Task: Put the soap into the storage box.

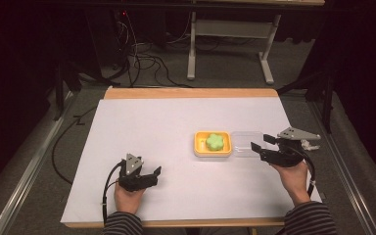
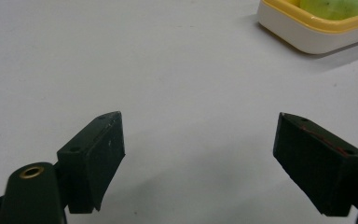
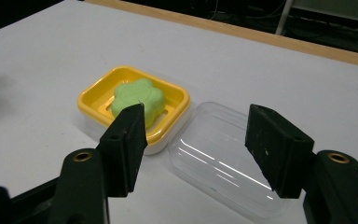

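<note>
**Position of the work.** The clear lid (image 1: 247, 143) lay flat on the white table (image 1: 166, 127), right of centre in the high view. Its left edge was touching or just beside the yellow soap dish (image 1: 198, 144), which held a green flower-shaped soap (image 1: 215, 142).

**Tool state.** The right gripper (image 1: 263, 143) stood at the right edge of the lid. In the right gripper view its jaws were parted, with the lid lying beyond and between them and no pad pressing on it. It held nothing. The left gripper (image 1: 152, 174) rested at lower left of the high view, well apart from the dish, with its jaws wide and empty.

**Handling.**
- The lid appeared to be thin, glossy moulded plastic. It was probably very light, somewhat flexible and slippery under the pads.
- A hard squeeze would likely bow the walls or make the lid spring out.
- The best hold was judged to be across the two long side walls near the rim, with moderate pressure.
- The dish was also likely light and could slide if the lid were dragged against it.

**Clearance.**
- The table's right edge lay near the lid, at the right of the frame.
- Open surface extended above, below and to the far left.
- Lifting the lid straight up before moving it sideways was judged safest.
</note>
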`<state>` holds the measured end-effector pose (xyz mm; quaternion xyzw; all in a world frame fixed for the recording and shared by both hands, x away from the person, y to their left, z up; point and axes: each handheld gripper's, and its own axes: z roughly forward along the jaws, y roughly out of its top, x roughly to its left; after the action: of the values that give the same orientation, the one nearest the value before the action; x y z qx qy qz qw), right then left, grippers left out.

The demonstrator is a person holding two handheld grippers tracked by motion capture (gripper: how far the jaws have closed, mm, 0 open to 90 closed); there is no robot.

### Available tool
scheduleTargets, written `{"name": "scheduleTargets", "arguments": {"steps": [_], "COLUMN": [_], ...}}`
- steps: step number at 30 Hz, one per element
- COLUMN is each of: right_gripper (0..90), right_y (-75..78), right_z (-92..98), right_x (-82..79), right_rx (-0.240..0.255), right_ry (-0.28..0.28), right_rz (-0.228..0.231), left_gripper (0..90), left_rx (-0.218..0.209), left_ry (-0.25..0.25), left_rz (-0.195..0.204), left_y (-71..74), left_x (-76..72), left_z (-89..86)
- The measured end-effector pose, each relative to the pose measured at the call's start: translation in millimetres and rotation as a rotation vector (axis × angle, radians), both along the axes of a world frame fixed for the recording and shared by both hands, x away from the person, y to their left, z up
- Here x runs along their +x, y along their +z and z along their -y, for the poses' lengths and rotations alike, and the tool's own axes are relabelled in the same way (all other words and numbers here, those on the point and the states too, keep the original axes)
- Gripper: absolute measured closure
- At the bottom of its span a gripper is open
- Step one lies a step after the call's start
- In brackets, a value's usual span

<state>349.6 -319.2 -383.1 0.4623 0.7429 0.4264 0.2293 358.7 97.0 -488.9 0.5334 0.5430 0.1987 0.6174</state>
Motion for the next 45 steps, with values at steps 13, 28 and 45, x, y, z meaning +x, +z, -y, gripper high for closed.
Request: {"name": "scheduleTargets", "arguments": {"steps": [13,28,45], "right_gripper": [38.7,38.6,38.6], "right_y": [0.7,-8.3,-20.3], "right_z": [9.3,16.8,18.3], "right_x": [-16.9,-34.7,-48.2], "right_rx": [0.012,0.026,0.042], "right_ry": [-0.005,-0.014,-0.018], "right_rz": [0.021,0.020,0.024], "left_gripper": [16.9,16.9,16.8], "left_rx": [0.004,0.004,-0.003], "left_ry": [-0.002,-0.003,-0.004], "left_rz": [0.004,0.004,0.004], "left_y": [0.0,0.1,0.4], "left_x": [-0.5,-0.5,-0.7], "left_z": [-0.3,-0.4,-0.7]}}
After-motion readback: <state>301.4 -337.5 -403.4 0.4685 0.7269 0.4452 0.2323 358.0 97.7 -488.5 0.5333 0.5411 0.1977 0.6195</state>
